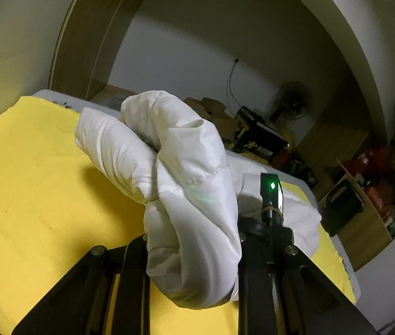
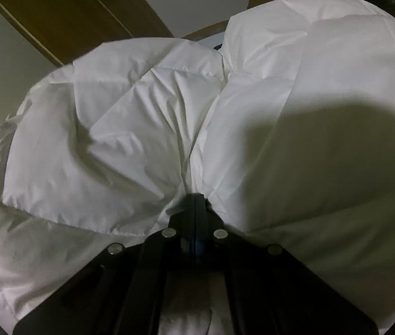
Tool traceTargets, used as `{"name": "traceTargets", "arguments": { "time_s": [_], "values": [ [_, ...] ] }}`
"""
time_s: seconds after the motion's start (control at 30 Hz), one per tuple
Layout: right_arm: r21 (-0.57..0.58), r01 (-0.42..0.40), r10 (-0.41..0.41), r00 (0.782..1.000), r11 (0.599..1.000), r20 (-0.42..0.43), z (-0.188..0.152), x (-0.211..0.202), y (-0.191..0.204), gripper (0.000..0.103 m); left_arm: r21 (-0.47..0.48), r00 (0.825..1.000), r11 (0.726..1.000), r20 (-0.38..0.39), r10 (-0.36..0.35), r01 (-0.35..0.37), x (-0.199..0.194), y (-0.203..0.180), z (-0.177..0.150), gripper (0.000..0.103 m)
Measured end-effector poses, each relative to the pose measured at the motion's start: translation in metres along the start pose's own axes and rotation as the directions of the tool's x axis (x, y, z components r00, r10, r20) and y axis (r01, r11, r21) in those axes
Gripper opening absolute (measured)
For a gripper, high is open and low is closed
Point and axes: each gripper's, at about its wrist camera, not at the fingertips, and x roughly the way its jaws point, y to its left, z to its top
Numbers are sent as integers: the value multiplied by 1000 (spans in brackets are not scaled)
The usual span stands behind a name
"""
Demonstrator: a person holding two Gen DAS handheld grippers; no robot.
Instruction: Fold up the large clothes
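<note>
Over on the left a yellow cloth (image 1: 38, 184) covers the tabletop (image 1: 334, 240), and above it the left tongs (image 1: 194, 240) pinch a thick rolled bunch of the white padded jacket (image 1: 186, 167), lifting it clear of the cloth while the rest trails down to the right. Behind, along the far wall, stand cardboard boxes (image 1: 214, 111) and a fan (image 1: 292, 100). Further right, the right tongs (image 2: 196, 198) are clamped fully together on a gathered fold of the same jacket (image 2: 141, 128), whose puffy panels billow up around them.
</note>
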Motion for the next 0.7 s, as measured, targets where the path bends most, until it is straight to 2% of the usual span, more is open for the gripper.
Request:
{"name": "traceTargets", "arguments": {
  "time_s": [0.07, 0.17, 0.23, 0.27, 0.33, 0.4, 0.5, 0.57, 0.6, 0.7],
  "values": [
    [36, 0, 0, 1000, 999, 14, -3, -14, -4, 0, -5, 1000, 1000, 3, -1, 2, -1, -2, 4, 19],
    [101, 0, -13, 992, 995, 129, -23, -63, -8, 0, -15, 1000, 1000, 7, 1, 0, -1, -2, 6, 19],
    [98, -25, 10, 990, 995, 144, -37, -73, -6, 1, -22, 1000, 1000, 12, 3, -3, 1, -5, 7, 19],
    [90, -40, 28, 991, 995, 132, -46, -71, -5, 1, -20, 1000, 1000, 13, 2, -1, 2, -8, 8, 19],
    [100, -70, 66, 997, 992, 44, -57, -44, -18, 1, -4, 1000, 1000, -16, -9, 9, 9, -20, 8, 19],
    [60, -98, 97, 995, 993, 26, -52, -28, -26, 0, 40, 1000, 999, -16, 14, -14, 13, -36, 4, 19],
    [99, -145, 146, 989, 985, -11, -44, -39, -37, 0, 75, 1000, 997, 8, 9, -10, 8, -51, 4, 19],
    [105, -171, 167, 985, 980, 52, -48, -69, -43, 4, 82, 1000, 997, 10, 10, -11, 8, -58, 6, 19],
    [90, -158, 147, 982, 983, 118, -51, -95, -48, 4, 83, 1000, 997, 9, 10, -10, 9, -61, 7, 19],
    [96, -128, 103, 967, 987, 234, -58, -147, -70, 4, 82, 1000, 997, 10, 4, -5, 15, -74, 9, 19]
  ]
}}
